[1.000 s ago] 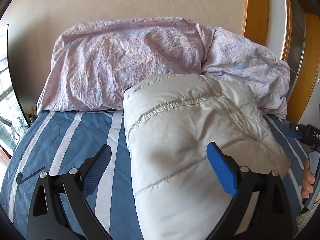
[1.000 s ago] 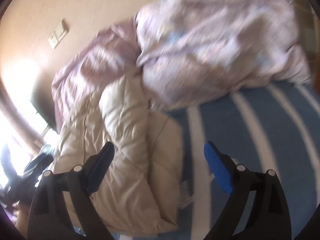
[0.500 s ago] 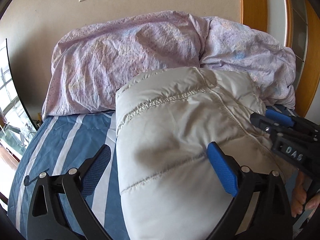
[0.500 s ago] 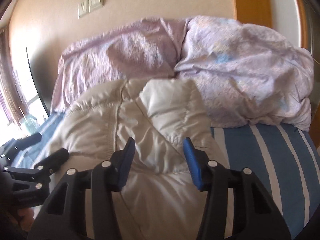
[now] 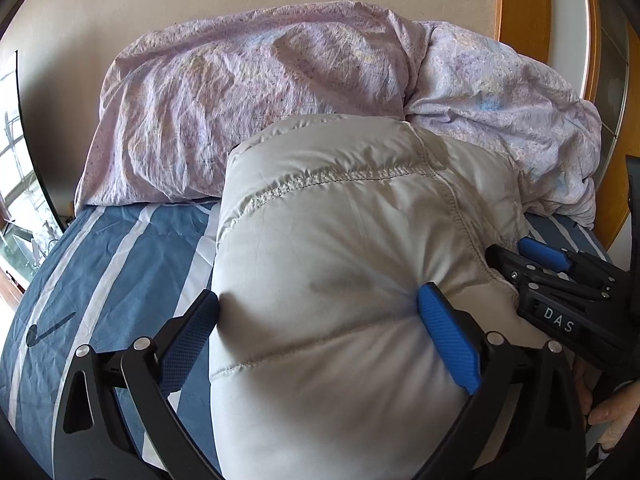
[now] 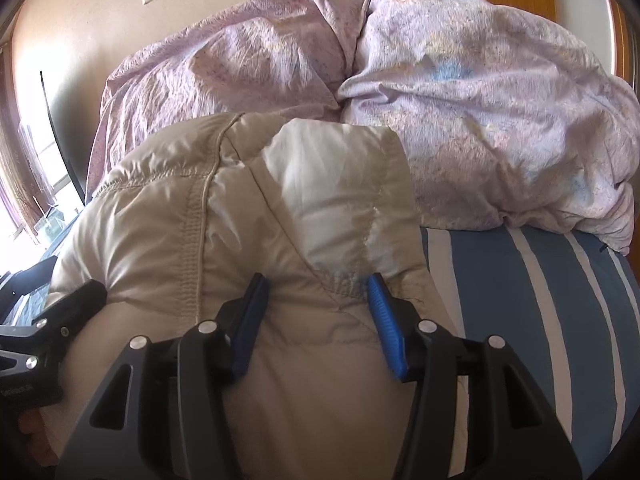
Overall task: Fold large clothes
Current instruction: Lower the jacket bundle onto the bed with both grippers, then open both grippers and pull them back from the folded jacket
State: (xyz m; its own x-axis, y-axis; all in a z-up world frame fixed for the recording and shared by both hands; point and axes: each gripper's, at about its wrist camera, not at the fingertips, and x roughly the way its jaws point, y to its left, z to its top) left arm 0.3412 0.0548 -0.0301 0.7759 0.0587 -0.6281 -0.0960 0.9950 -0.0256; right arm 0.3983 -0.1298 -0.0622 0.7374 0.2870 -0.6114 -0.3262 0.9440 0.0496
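A puffy light grey down jacket (image 5: 340,264) lies folded into a thick bundle on the blue striped bed. My left gripper (image 5: 316,328) is wide open and straddles the bundle's near end, a blue pad on each side. My right gripper (image 6: 316,312) is partly closed and pinches a bunched fold of the jacket (image 6: 248,232) between its pads. In the left wrist view the right gripper (image 5: 532,260) presses in at the bundle's right side. In the right wrist view the left gripper (image 6: 52,320) shows at the left edge.
A crumpled lilac duvet (image 5: 280,92) is heaped against the wall behind the jacket, also in the right wrist view (image 6: 460,100). Blue striped sheet (image 5: 100,280) lies left of the jacket. A wooden door frame (image 5: 516,0) stands at the right; a window is at the far left.
Both grippers have moved in on the jacket. The right gripper swung over from the bed's side and narrowed from wide open to pinching the fabric. The left gripper's pads now press the bundle's sides.
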